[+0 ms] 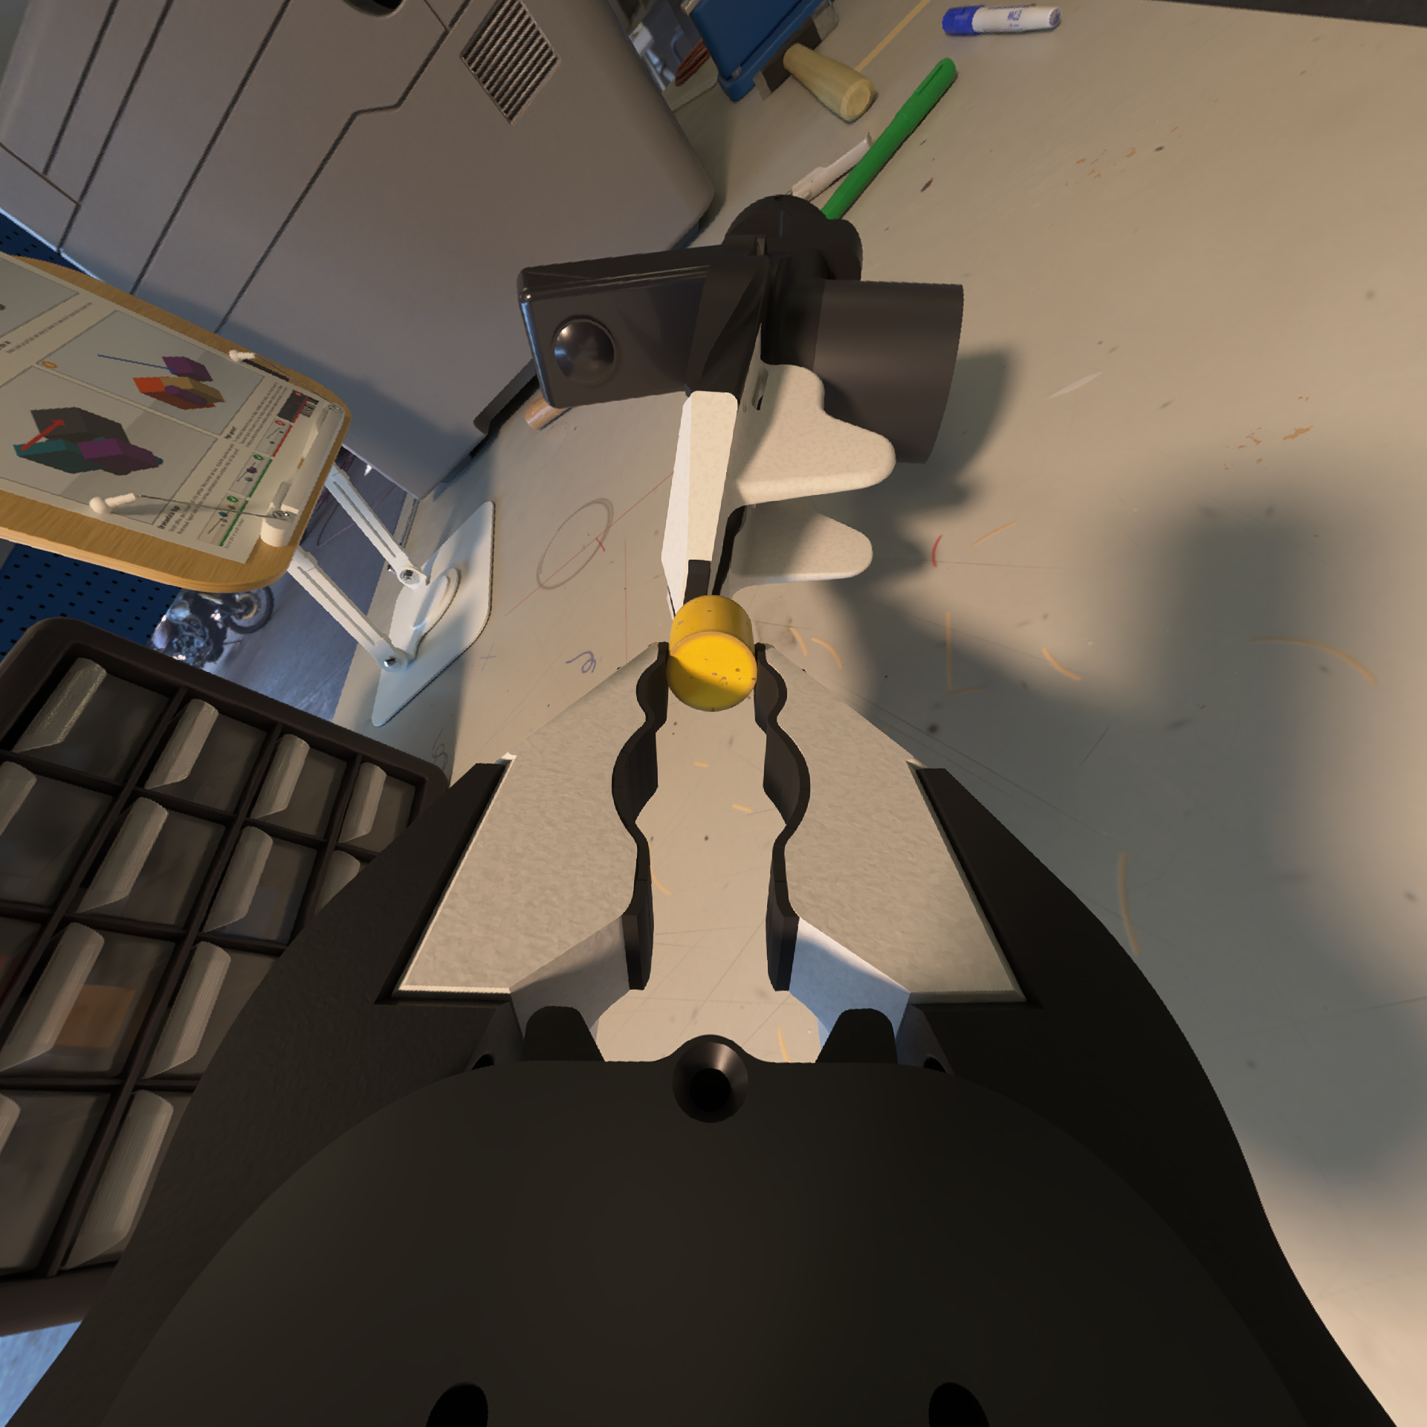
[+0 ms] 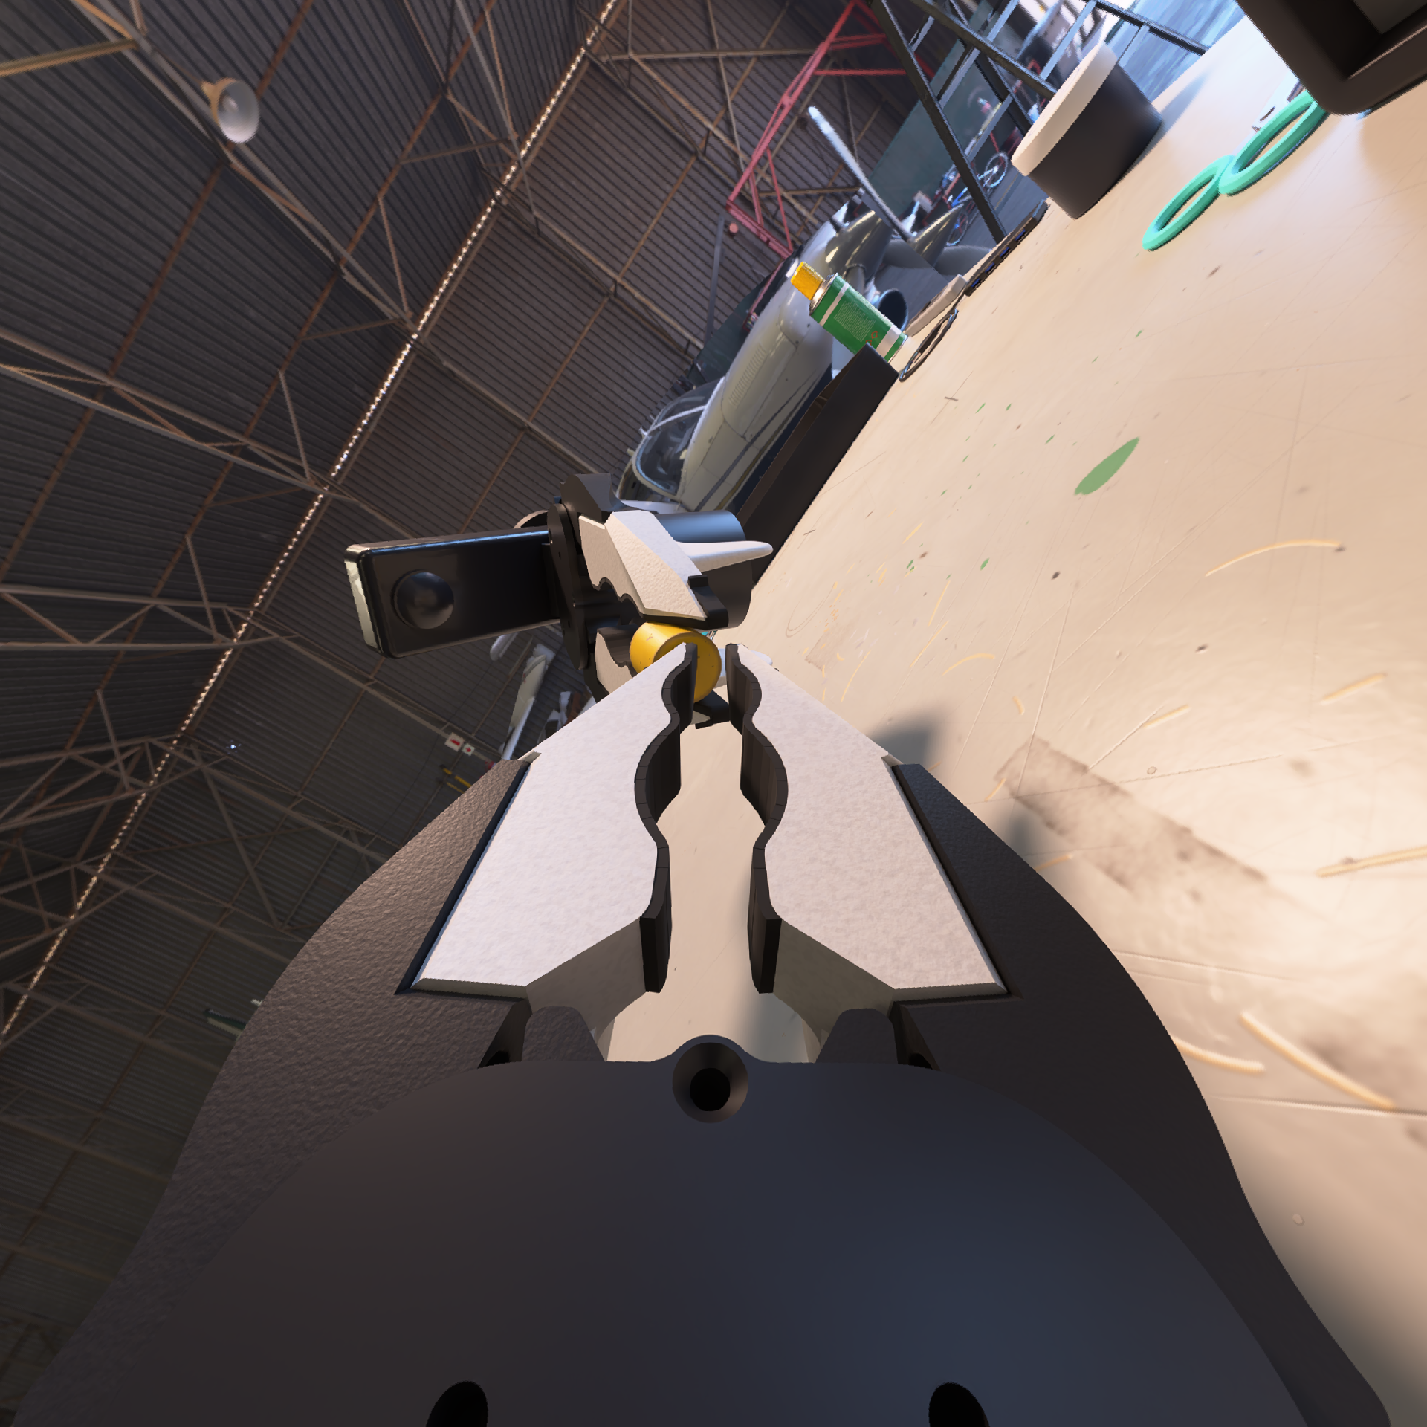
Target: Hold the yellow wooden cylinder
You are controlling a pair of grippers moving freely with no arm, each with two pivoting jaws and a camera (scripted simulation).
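The yellow wooden cylinder point(image 1: 710, 664) is lifted above the beige table point(image 1: 1158, 540). My left gripper point(image 1: 712, 656) is shut on it, with a fingertip on each side of its round end face. The right gripper point(image 1: 687, 594) comes in from the far side, its tips at the cylinder's far end. In the right wrist view the cylinder point(image 2: 656, 645) lies just past my right gripper point(image 2: 708, 660). Those jaws stand a narrow gap apart, less than the cylinder's width. The left fingertip point(image 2: 679, 672) covers part of the cylinder. The left gripper point(image 2: 649, 594) holds it from beyond.
A black drawer organiser point(image 1: 154, 888), a tilted board with a picture sheet point(image 1: 154, 432) and a grey machine point(image 1: 347, 193) stand to the left. A green marker point(image 1: 888, 139) and a wooden mallet point(image 1: 830, 81) lie farther back. A green spray can point(image 2: 853, 313) and green rings point(image 2: 1235, 170) lie far off.
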